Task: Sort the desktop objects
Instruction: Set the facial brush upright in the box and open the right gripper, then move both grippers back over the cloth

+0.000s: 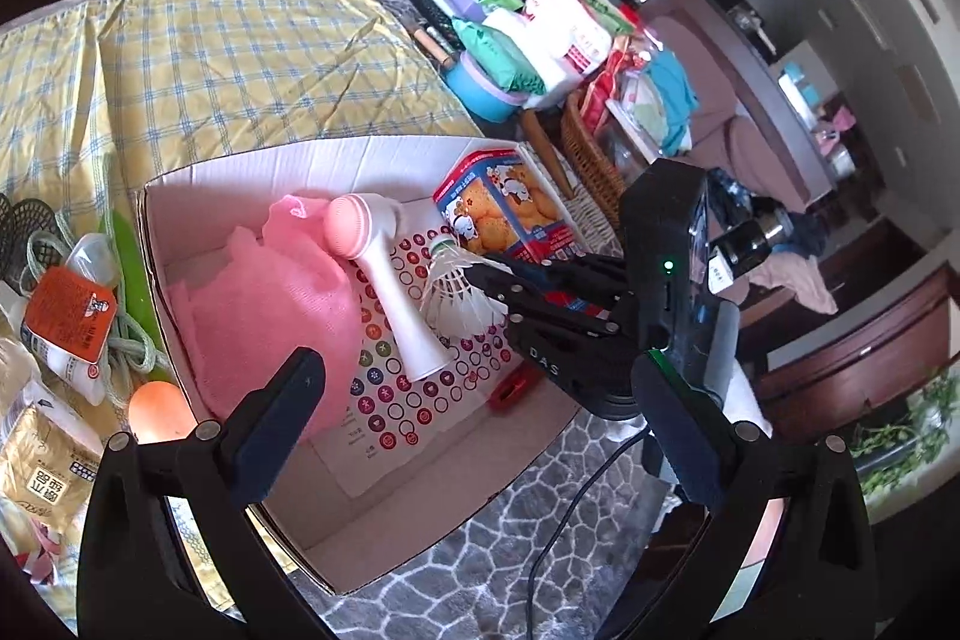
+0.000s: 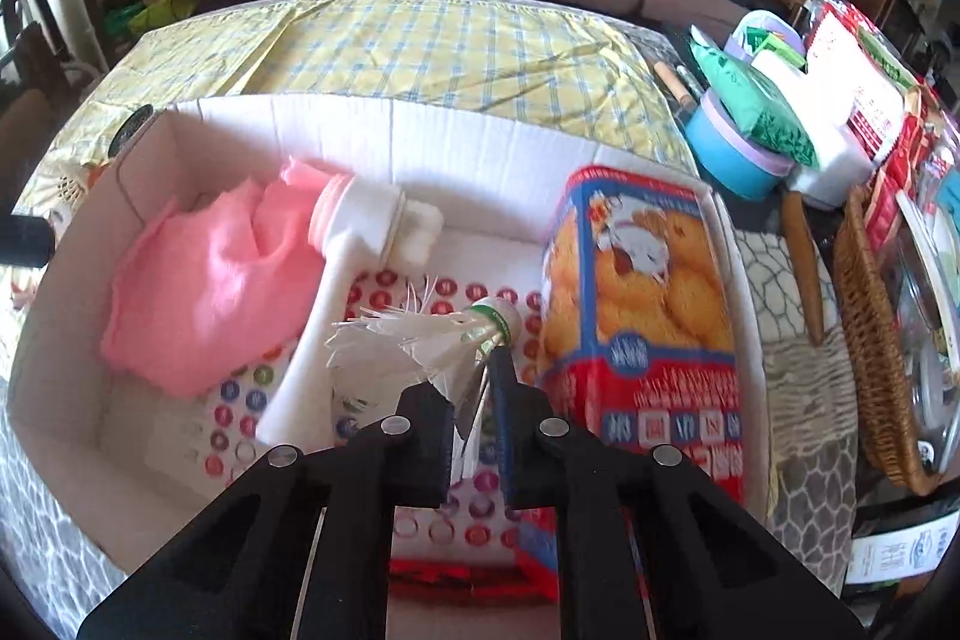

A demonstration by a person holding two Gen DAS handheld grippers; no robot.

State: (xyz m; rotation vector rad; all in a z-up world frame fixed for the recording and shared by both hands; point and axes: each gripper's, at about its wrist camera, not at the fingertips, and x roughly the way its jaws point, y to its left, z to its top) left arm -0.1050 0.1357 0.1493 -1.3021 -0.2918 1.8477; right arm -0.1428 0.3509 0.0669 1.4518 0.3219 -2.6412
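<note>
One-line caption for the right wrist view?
Right gripper holds a white shuttlecock over the cardboard box, between facial brush and biscuit carton.

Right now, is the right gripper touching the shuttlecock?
Touching. The right wrist view shows the right gripper with both fingers pressed on the feathers of the shuttlecock, above the box.

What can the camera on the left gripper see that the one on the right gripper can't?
Only the left wrist view shows the right gripper from outside, the orange ball and the snack packets beside the cardboard box. Only the right wrist view shows up close how the shuttlecock sits pinched by its feathers between the right jaws. Both show the box with the pink cloth, the white facial brush, the biscuit carton and the sticker sheet.
</note>
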